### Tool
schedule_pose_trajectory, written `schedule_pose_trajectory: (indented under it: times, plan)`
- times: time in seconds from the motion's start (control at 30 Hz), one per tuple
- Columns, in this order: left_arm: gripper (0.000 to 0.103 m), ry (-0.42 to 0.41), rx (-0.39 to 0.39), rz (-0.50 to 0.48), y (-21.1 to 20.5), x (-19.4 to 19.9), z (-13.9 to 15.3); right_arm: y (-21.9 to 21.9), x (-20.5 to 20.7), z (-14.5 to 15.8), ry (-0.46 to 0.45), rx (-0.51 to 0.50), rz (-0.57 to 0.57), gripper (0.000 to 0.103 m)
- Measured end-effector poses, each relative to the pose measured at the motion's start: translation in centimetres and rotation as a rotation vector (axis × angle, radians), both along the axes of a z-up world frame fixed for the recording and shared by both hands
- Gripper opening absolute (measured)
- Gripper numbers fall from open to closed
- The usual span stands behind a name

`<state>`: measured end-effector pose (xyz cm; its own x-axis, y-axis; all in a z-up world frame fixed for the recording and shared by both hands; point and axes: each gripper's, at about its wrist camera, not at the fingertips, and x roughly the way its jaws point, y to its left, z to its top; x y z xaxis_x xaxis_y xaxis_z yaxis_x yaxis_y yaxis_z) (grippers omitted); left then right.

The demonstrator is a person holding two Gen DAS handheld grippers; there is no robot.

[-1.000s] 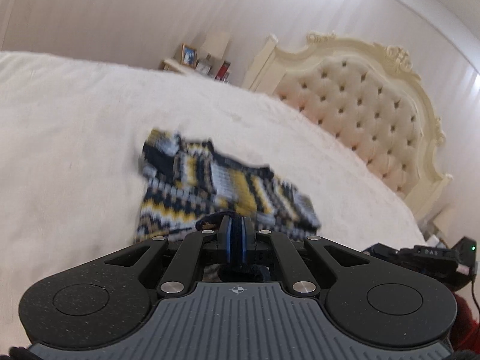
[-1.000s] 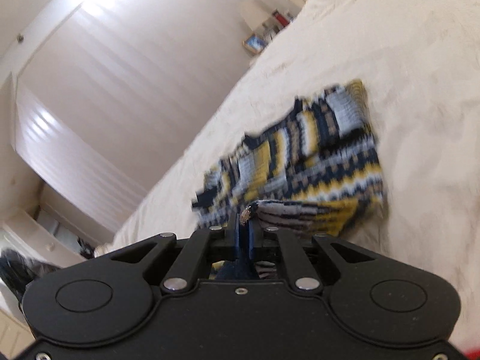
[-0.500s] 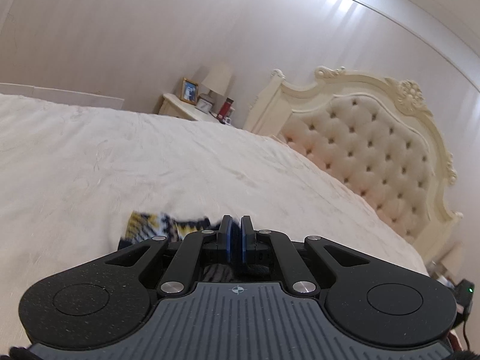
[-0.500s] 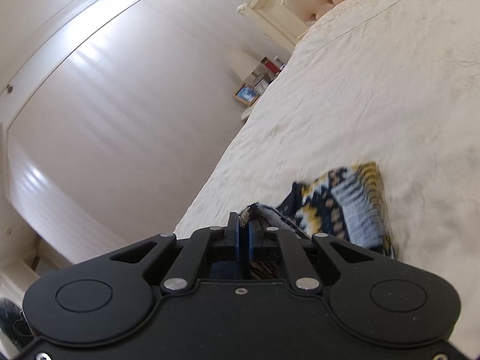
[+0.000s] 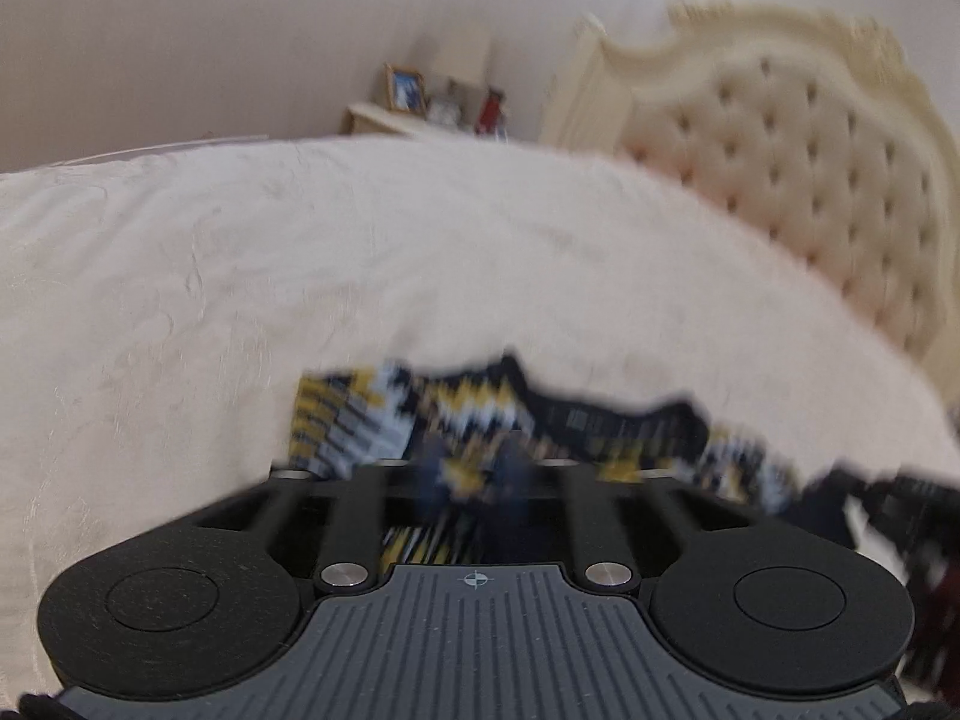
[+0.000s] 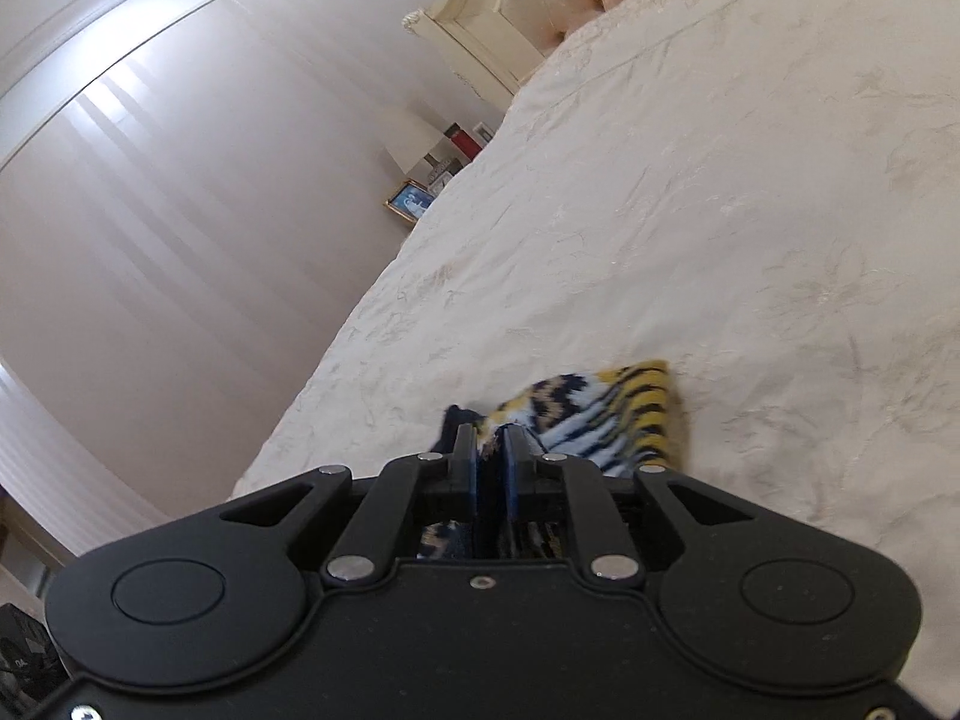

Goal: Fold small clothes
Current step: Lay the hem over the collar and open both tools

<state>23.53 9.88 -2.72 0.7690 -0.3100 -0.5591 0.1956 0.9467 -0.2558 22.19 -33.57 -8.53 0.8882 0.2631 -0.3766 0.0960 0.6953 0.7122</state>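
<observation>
Left gripper (image 5: 468, 468) blurred by motion, its jaws parted a little with patterned cloth showing in the gap; grip or no grip, cannot tell. Right gripper (image 6: 491, 450) clenched on an edge of the knit garment (image 6: 606, 420), fingers (image 6: 467, 456) nearly together. Garment is yellow, navy and white, bunched low on the cream bed (image 6: 720, 210), spreading ahead of both grippers (image 5: 480, 414). Beyond it, bare bedspread, then tufted headboard (image 5: 810, 168) at the right. Nightstand (image 5: 384, 117) by the wall carries a picture frame (image 5: 405, 87).
</observation>
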Motion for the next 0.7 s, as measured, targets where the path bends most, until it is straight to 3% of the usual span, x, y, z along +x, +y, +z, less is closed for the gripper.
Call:
schedule_pose_trajectory:
  times: [0.1,0.17,0.23,0.4,0.57,0.7]
  plan:
    - [0.036,0.035,0.003,-0.025,0.0,-1.0,-1.0,0.1,-0.3,-1.0,0.022,-0.009,0.028,0.034]
    - [0.037,0.044,-0.033,-0.023,0.1,-1.5,-1.2,0.3,-0.3,-0.8,0.026,-0.002,0.046,0.047]
    - [0.046,0.077,-0.077,-0.031,0.1,-1.2,-1.4,0.5,-0.2,-0.3,0.011,0.01,0.07,0.054]
    - [0.047,0.121,-0.1,-0.034,-0.6,0.0,-1.9,1.5,0.0,0.2,0.025,-0.059,0.108,0.054]
    - [0.047,0.163,-0.181,-0.013,-1.0,1.7,-2.5,1.6,0.1,-0.2,0.047,-0.041,0.134,0.054]
    - [0.047,0.211,-0.202,-0.023,-1.2,3.0,-2.9,1.9,0.3,-0.6,0.074,-0.044,0.155,0.054]
